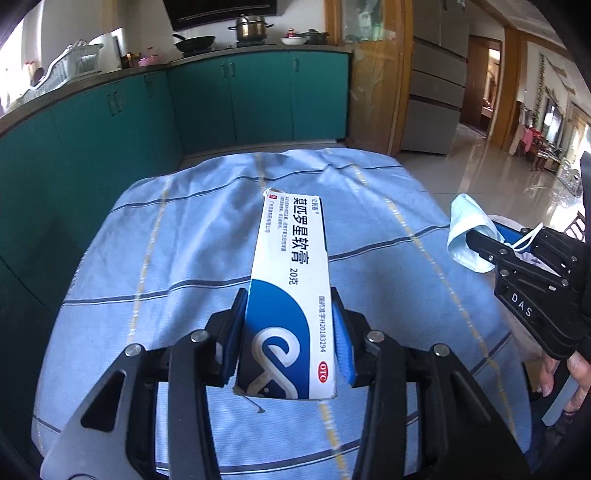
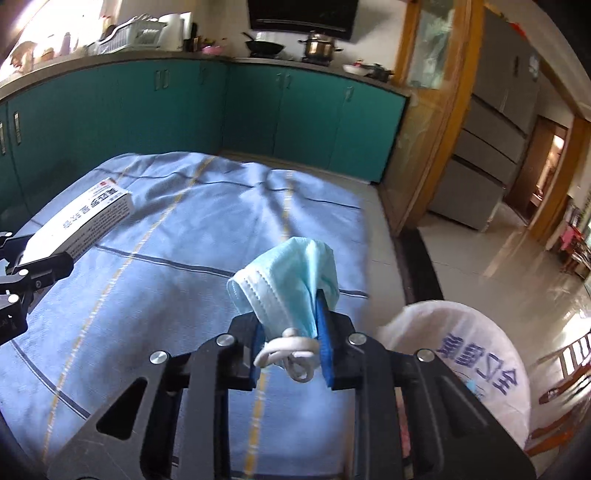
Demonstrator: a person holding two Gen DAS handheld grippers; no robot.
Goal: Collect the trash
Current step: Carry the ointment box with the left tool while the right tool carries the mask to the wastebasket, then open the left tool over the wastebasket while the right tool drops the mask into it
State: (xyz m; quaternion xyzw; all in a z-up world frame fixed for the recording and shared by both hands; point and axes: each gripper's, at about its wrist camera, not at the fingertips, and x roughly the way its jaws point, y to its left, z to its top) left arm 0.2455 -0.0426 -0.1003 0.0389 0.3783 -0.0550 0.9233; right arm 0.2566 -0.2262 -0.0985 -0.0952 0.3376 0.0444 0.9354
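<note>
It was a home kitchen, shown by teal base cabinets [image 1: 258,99] under a countertop carrying a steel pot [image 1: 252,28], a black wok [image 1: 195,42] and a dish rack [image 2: 127,35], with a range hood [image 2: 303,16] overhead.

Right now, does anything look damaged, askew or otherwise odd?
Only minor things: the ointment box in the left gripper has a torn, open near end, and the tablecloth is wrinkled toward its far edge.
</note>
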